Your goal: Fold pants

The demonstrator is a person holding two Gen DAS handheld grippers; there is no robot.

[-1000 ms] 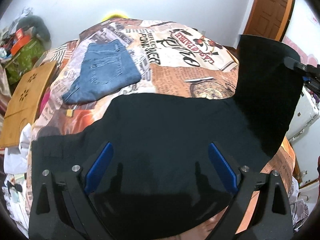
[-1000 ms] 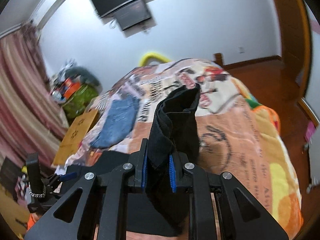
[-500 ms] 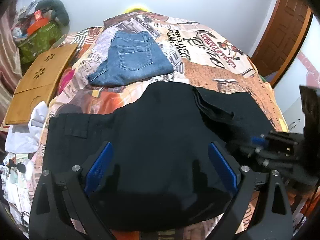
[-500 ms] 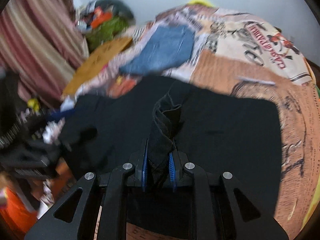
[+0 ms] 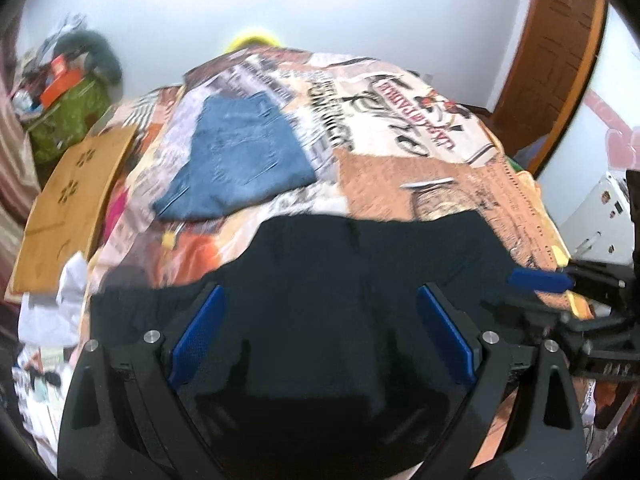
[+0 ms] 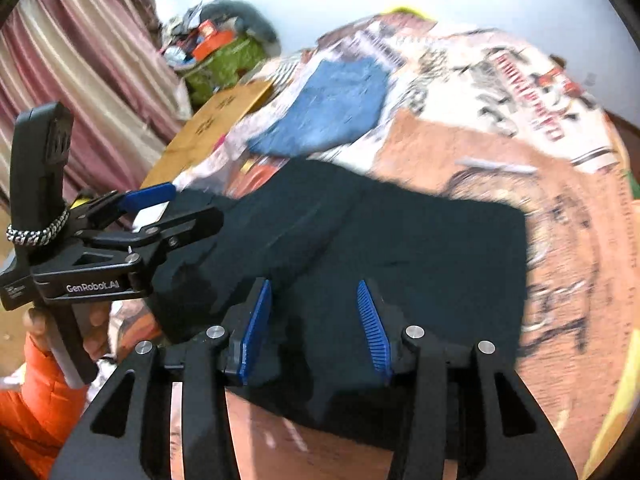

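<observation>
Black pants (image 5: 340,280) lie folded over on the patterned bedspread (image 5: 400,160); in the right wrist view the pants (image 6: 400,248) form a flat dark rectangle. My left gripper (image 5: 320,320) hovers open over their near edge with nothing pinched; it also shows from the side as the left gripper (image 6: 184,206), at the pants' left end. My right gripper (image 6: 314,292) is opening; its blue pads (image 6: 256,320) stand apart over the cloth without pressing it. The right gripper (image 5: 520,292) also shows at the pants' right edge.
Folded blue jeans (image 5: 240,160) lie further back on the bed. A wooden board (image 5: 68,200) and white cloths lie at the left edge, with a green bag (image 5: 76,104) of clutter behind. A door (image 5: 556,60) stands at the right. An orange sleeve (image 6: 36,412) holds the left gripper.
My right gripper brought the raised pant leg down onto the rest of the pants and parted its jaws, releasing it. The left gripper stayed open.
</observation>
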